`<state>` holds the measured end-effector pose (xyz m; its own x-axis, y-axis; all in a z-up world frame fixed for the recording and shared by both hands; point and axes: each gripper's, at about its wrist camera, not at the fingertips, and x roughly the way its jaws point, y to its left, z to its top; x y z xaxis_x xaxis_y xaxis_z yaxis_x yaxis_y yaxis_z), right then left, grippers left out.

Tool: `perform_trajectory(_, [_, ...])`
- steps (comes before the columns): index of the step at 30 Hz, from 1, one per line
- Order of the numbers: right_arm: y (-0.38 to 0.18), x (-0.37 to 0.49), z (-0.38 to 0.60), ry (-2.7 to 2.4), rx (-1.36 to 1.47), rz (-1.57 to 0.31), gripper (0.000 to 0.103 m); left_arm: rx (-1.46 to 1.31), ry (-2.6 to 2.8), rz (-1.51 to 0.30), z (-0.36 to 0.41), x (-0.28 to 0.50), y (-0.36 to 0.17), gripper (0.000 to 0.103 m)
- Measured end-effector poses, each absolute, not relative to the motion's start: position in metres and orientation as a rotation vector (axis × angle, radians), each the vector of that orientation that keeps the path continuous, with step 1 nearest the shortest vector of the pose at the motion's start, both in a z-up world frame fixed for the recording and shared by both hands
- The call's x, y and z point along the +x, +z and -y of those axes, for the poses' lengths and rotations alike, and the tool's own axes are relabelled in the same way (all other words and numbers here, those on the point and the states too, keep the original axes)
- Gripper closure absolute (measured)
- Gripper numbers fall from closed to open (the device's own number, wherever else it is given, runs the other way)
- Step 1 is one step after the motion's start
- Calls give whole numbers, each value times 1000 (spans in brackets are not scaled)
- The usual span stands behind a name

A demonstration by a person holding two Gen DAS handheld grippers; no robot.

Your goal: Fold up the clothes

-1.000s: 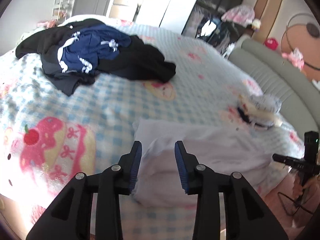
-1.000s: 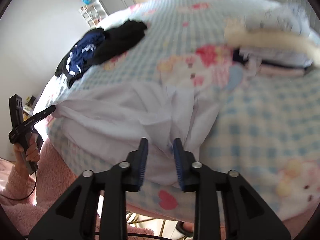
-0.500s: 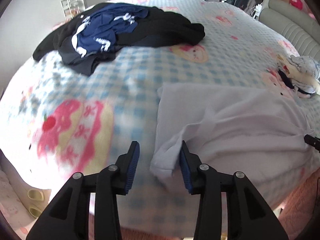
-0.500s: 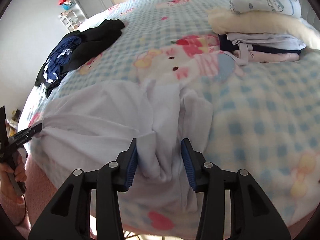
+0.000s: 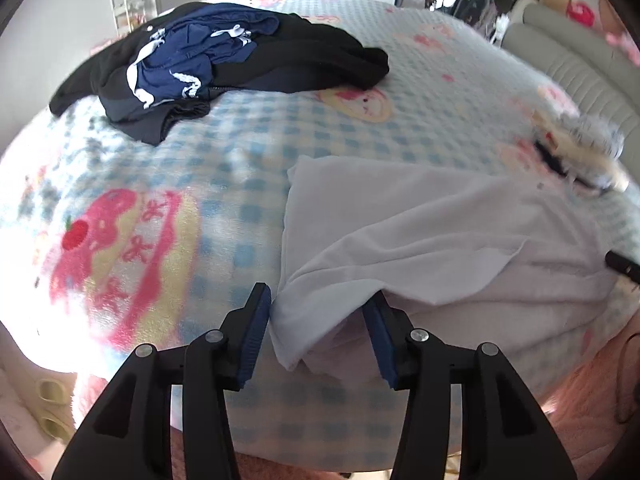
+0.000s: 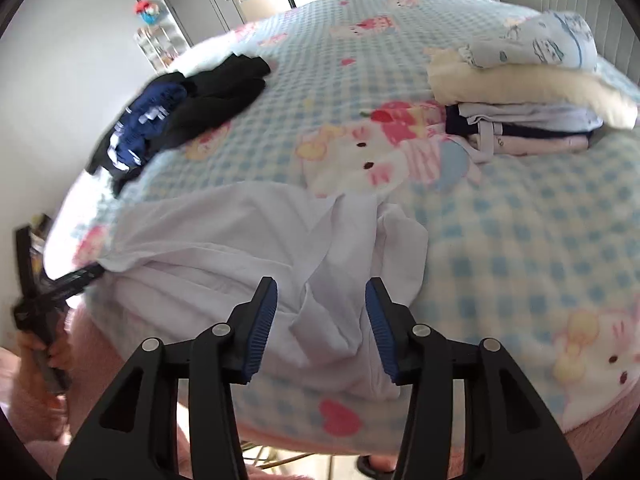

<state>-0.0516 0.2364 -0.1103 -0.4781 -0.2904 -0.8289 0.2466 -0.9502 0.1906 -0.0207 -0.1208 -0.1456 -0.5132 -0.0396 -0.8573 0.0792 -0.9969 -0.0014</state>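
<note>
A white garment (image 5: 420, 232) lies rumpled on the near edge of the bed, partly folded over itself; it also shows in the right wrist view (image 6: 248, 240). My left gripper (image 5: 318, 324) is open, its blue pads either side of the garment's near left corner, not clamping it. My right gripper (image 6: 320, 318) is open, its pads either side of a bunched fold at the garment's near right part. The left gripper also appears at the left edge of the right wrist view (image 6: 52, 292).
A dark pile of black and navy clothes (image 5: 216, 64) lies at the far left of the bed. A stack of folded clothes (image 6: 524, 100) sits at the right. The checked cartoon blanket (image 5: 160, 208) covers the bed. Wardrobes and a padded headboard (image 5: 560, 60) stand behind.
Both grippers have opened wider, from nearly closed on the white garment to spread apart, and the garment now lies lower and flatter on the bed.
</note>
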Motion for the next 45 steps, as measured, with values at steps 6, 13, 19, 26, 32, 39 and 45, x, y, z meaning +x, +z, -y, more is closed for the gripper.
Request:
perform_trajectory(6, [-135, -34, -242, -2482, 1535, -85, 56, 1556, -2619, -101, 138, -4, -155, 48])
perform_trajectory(13, [-122, -15, -260, -2459, 1541, -64, 54, 1474, -2722, -200, 139, 3, -140, 49])
perform_trajectory(19, [-131, -22, -242, -2448, 1533, -132, 54, 1503, -2678, -123, 130, -6, -151, 84])
perform_trajectory(26, [-118, -9, -241, -2630, 1441, -259, 79, 1311, -2743, -199, 143, 12, -121, 94])
perform_trajectory(32, [-132, -18, -267, -2602, 1559, -153, 62, 1563, -2642, -288, 148, 4, -159, 89])
perform_trajectory(39, [-112, -8, -274, -2529, 1460, -26, 62, 1395, -2885, -555, 172, 23, -116, 58])
perform_trajectory(45, [-76, -8, -276, -2438, 1291, 69, 60, 1273, -2870, -562, 177, 10, -108, 60])
